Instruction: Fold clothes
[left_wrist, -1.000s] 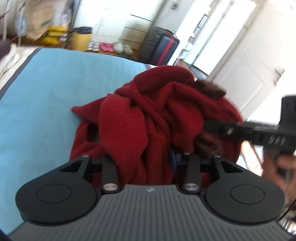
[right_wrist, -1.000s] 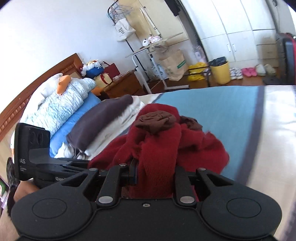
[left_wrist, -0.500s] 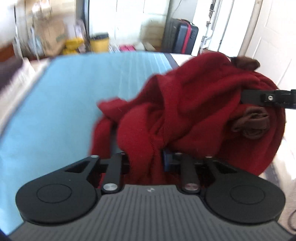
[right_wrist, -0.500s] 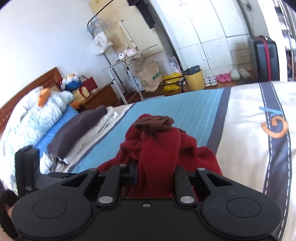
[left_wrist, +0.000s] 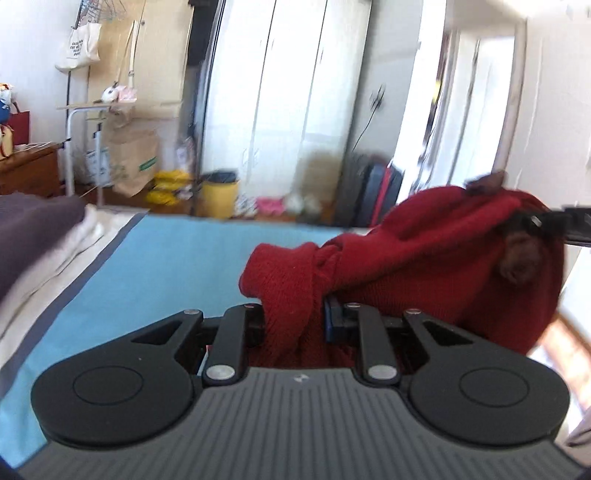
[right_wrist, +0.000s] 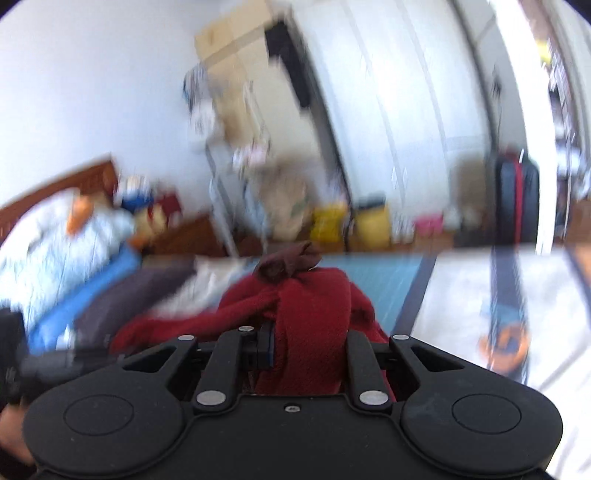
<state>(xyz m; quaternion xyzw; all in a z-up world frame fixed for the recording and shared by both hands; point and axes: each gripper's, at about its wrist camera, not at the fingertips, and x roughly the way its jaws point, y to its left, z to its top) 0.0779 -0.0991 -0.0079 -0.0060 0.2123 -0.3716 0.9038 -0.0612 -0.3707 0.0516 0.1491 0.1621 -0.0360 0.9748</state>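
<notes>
Above the bed (left_wrist: 155, 258), the red sweater (left_wrist: 424, 258) hangs bunched crosswise between the left hand-held gripper (left_wrist: 295, 314) and right hand-held gripper (right_wrist: 308, 343), each pinching it. Only the right view shows the pillows (right_wrist: 55, 254).

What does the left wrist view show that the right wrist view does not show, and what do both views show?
Only the left wrist view: the tote bag hanging on the rack, and the left gripper pinching a fold of the red sweater.

Only the right wrist view: the pale blue quilt near the wooden headboard, and the right gripper clamped on another fold of the sweater.

Both: the red sweater, the blue bed cover, the yellow bin and the dark suitcase.
</notes>
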